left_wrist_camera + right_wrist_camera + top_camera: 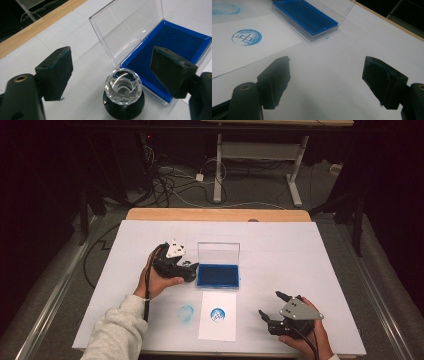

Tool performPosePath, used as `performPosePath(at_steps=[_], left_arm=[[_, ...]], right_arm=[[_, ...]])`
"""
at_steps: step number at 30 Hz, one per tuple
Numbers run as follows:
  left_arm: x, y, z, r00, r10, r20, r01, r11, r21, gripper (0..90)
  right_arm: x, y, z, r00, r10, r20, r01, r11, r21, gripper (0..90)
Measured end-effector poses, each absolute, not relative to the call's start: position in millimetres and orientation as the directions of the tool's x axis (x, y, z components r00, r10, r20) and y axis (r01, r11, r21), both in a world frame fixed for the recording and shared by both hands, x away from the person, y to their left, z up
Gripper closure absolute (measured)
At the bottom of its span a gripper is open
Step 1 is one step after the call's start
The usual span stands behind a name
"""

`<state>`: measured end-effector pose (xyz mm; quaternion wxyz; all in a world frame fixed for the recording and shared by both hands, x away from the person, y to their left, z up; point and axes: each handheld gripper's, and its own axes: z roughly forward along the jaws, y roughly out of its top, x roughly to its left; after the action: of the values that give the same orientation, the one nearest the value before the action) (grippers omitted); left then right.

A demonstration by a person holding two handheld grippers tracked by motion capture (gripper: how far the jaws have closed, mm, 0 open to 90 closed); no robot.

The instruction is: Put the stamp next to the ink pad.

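High view: at the near edge of the white table [300, 250], the right gripper [272, 312] rests in a hand with its black jaws spread wide and nothing between them. Just beyond the edge lies a white sheet of paper [217, 327] bearing a round blue stamp print [218, 315], and a fainter blue smudge [186, 313] marks the table to its left. Farther in, the left gripper [192, 270], topped by its grey three-cornered plate, sits at the left side of the ink pad case [218, 275], whose clear lid [218, 252] stands upright behind the blue pad. A pale sleeve [117, 332] is cut off by the lower frame.

The left gripper view gives what the high view cannot: a stamp [123, 86] with a faceted, crystal-like knob on a round black base stands upright on the table between the wide-open jaws, untouched by either pad, just beside the case's near corner. The stamp's base is cropped by the bottom of that view. The blue pad looks velvety and matte; the lid is glossy, transparent plastic.

The right gripper view shows blue ink staining its right jaw pad, the circular print with a character-like mark inside, too small to read, and the shallow blue tray seen low and edge-on. Beyond the table, cables on the floor fade into darkness.
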<state>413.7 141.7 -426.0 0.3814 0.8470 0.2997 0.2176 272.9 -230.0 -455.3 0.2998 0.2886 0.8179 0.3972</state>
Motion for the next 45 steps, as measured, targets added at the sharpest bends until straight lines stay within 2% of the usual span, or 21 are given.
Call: performPosePath(at_steps=[17,27,45], left_arm=[[397.6,139.4,-409.1,0.724,0.656,0.214,0.233,-0.524,0.819,16.9],[388.4,139.1,-400.9,0.732,0.642,0.229,0.196,-0.520,0.831,16.9],[362.4,132.9,-388.9,0.768,0.577,0.278,0.106,-0.543,0.833,15.3]], right_arm=[[272.6,-230.2,-453.9,-0.635,0.722,-0.273,0.236,0.518,0.823,23.3],[273.3,-232.6,-452.5,-0.617,0.736,-0.278,0.236,0.510,0.827,23.6],[272.2,-236.5,-448.4,-0.607,0.747,-0.271,0.229,0.490,0.841,23.5]])
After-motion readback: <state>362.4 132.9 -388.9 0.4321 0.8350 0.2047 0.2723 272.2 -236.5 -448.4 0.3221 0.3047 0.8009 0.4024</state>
